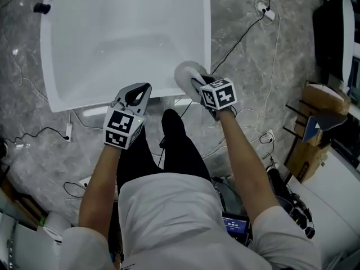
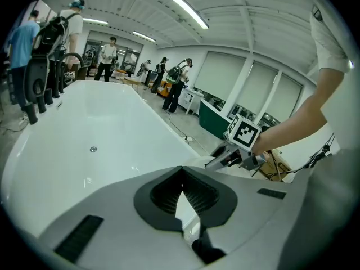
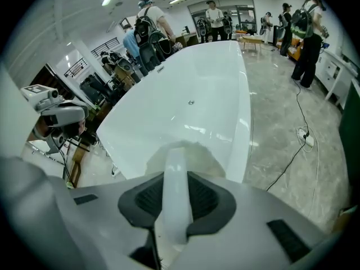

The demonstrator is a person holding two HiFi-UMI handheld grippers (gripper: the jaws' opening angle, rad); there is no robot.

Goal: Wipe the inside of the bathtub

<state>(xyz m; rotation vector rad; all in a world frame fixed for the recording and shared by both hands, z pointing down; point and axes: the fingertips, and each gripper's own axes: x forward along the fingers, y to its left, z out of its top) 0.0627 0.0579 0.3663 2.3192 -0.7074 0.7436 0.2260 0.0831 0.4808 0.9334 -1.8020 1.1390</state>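
Our right gripper point(image 1: 198, 83) squeezes the brush point(image 1: 185, 72) handle. Its fluffy pad sits at the tub point(image 1: 112, 38) rim, the inside just ahead and left. Our left gripper point(image 1: 135, 93) is closed, empty.

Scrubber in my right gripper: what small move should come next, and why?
Probably ease the right gripper forward and down so the pad lands on the bathtub's inner wall. The pad is at the near rim corner, not yet down inside, and its handle is already clamped.
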